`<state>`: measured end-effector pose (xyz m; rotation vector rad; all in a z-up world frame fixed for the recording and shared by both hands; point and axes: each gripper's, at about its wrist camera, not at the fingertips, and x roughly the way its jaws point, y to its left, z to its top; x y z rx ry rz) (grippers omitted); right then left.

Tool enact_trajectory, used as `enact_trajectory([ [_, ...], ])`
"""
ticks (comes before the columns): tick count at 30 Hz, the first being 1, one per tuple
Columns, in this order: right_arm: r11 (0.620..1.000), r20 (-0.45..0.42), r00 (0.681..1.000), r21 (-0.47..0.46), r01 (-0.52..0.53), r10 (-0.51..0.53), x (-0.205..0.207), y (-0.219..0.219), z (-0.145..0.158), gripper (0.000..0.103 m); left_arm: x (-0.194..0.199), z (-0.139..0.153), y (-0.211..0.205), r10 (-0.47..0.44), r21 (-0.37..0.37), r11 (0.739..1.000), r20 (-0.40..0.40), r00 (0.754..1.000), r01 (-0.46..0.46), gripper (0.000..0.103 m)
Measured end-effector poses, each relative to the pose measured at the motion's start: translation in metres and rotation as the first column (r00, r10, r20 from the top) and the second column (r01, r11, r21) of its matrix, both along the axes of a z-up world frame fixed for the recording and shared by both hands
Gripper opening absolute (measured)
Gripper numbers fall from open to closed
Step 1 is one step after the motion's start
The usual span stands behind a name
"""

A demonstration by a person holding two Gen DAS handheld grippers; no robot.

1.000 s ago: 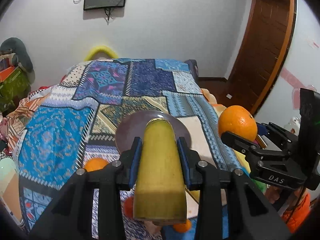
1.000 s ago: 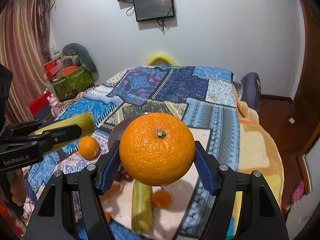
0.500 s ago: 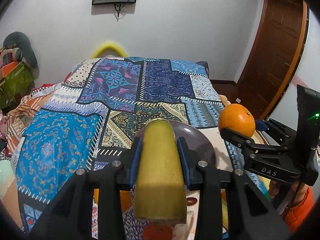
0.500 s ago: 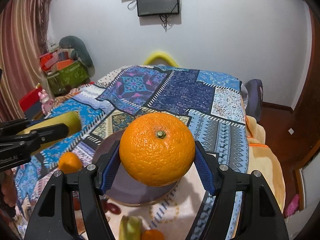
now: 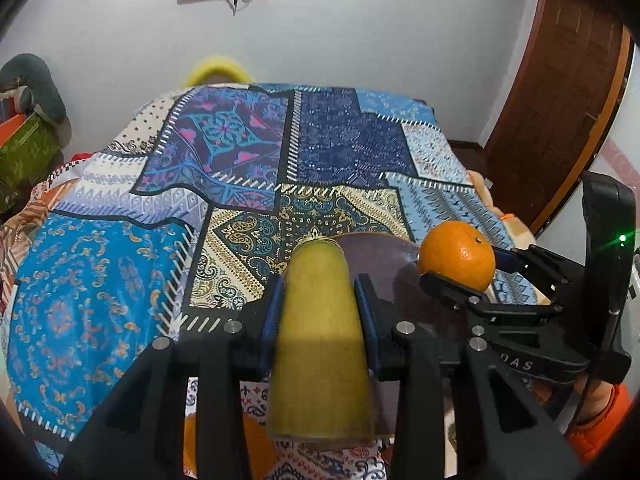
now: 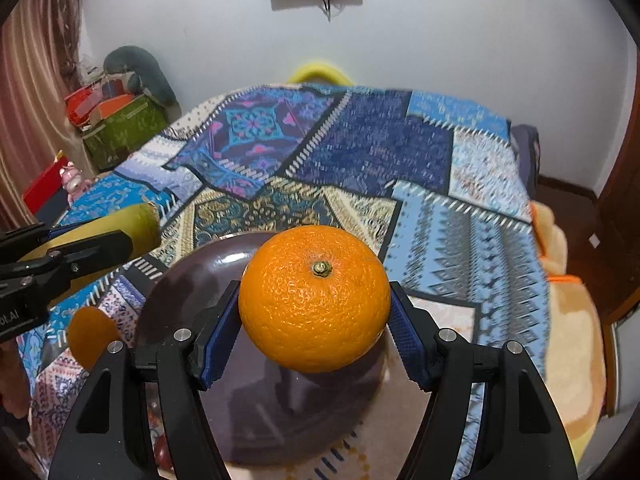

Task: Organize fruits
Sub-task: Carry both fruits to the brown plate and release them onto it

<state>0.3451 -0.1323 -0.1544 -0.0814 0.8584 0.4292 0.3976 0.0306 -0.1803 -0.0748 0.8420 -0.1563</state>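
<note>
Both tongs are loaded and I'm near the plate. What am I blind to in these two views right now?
- Plate: right wrist view, its middle is hidden behind the orange; left wrist view, the banana covers its near left part.
- Small orange: right wrist view, partly behind the right tongs; in the left wrist view only slivers show below the left tongs.
- Dark red fruit: right wrist view, mostly hidden by a finger; kind unclear.
- Banana's near end: cut off.

The matte black plastic left gripper (image 5: 320, 304) had blue ribbed pads (image 5: 271, 312) and round silver screws. The matching black right gripper (image 6: 316, 328) bore white letters "DAS" and a green light at the frame's right edge. An orange sleeve (image 5: 596, 420) showed at lower right.
</note>
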Motion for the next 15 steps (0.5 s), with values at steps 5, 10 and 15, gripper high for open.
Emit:
enact_trajectory([
  [5, 1.0, -0.031, 0.999, -0.025, -0.016, 0.015, 0.005, 0.003, -0.01, 0.066, 0.017, -0.017, -0.008, -0.027, -0.013, 1.0, -0.056, 0.998, 0.026, 0.036],
  [10, 0.999, -0.052, 0.998, -0.047, -0.026, 0.023, 0.009, 0.005, -0.018, 0.066, 0.025, -0.03, -0.02, -0.035, 0.024, 0.999, -0.082, 0.996, 0.037, 0.036],
  [15, 0.999, -0.081, 0.997, -0.033, -0.021, 0.018, 0.014, 0.005, -0.027, 0.067, 0.03, -0.037, -0.023, -0.043, 0.036, 0.998, -0.111, 0.993, 0.047, 0.036],
])
